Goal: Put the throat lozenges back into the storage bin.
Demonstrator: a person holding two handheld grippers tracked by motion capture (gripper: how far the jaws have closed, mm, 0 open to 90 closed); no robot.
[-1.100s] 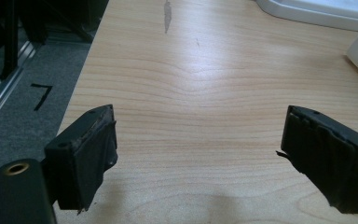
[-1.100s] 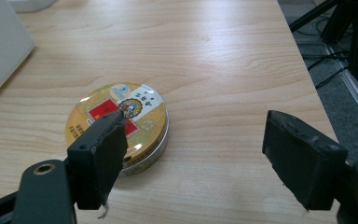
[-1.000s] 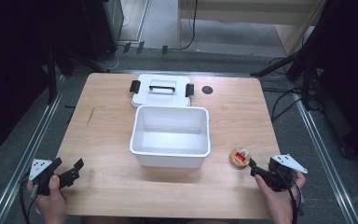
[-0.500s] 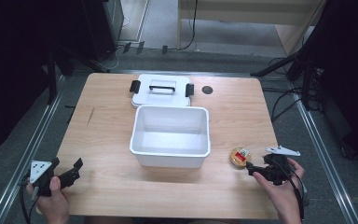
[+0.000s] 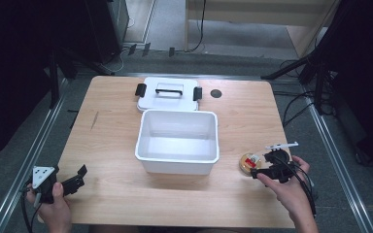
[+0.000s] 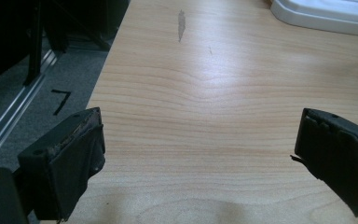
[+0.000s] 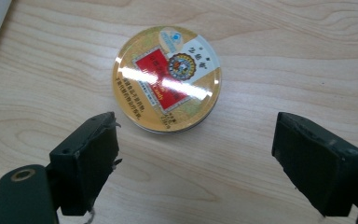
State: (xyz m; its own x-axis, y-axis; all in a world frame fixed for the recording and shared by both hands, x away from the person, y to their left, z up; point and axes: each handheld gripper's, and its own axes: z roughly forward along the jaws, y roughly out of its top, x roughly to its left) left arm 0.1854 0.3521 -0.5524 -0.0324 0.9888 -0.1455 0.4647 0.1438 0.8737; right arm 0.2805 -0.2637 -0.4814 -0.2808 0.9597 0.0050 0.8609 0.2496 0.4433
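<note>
Lying flat on the table (image 5: 111, 145) near its right edge, just beside the front right corner of the white bin (image 5: 177, 141), the tin (image 7: 167, 78) is a shallow round metal one with a gold lid and a red-and-white label. The right gripper (image 7: 200, 163) points down at it from the near side; its jaws have just been opening and now stand spread, with bare wood between them and the tin just beyond their tips, untouched. It is probably light and stiff, so it should stand a firm squeeze without denting, but the glossy lid and the smooth curved rim look slippery (a shallow pinch could let it squirt out sideways). The safest hold, I judge, is across its full width, pads low on the side wall and square to it; the present gap looks roughly wide enough but may need a little more. The left gripper (image 5: 73, 182) rests by the front left corner, well apart from everything, jaws spread over empty wood. A white lid (image 5: 167, 94) lies behind the bin, toward the far edge.
</note>
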